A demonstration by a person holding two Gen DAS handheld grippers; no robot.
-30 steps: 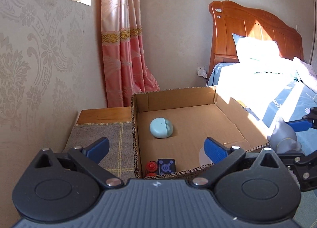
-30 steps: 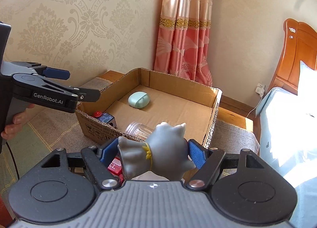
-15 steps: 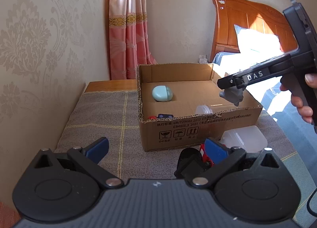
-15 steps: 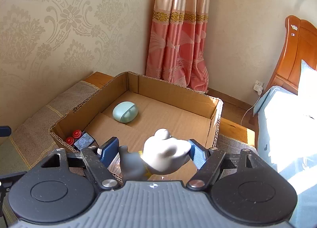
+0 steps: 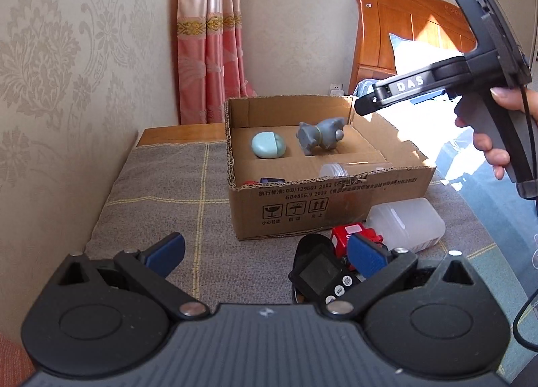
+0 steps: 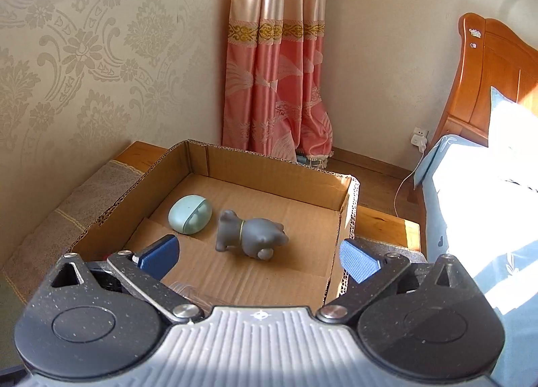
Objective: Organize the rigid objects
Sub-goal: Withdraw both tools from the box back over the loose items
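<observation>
1. Release step in hand, judging by the scene: right tongs [image 6: 259, 257] above cardboard box [image 5: 336, 208], jaws opening, nothing between them.
2. Grey dog figurine [image 6: 250, 234] on its side inside box, beside mint oval case [image 6: 190, 214]; clear jar [image 5: 339, 170] near front wall.
3. Left tongs [image 5: 265, 252] wide, empty.
4. Next, probably: black timer [image 5: 319, 274], red toy [image 5: 349, 237], plastic container [image 5: 403, 222] in front of box.
</observation>
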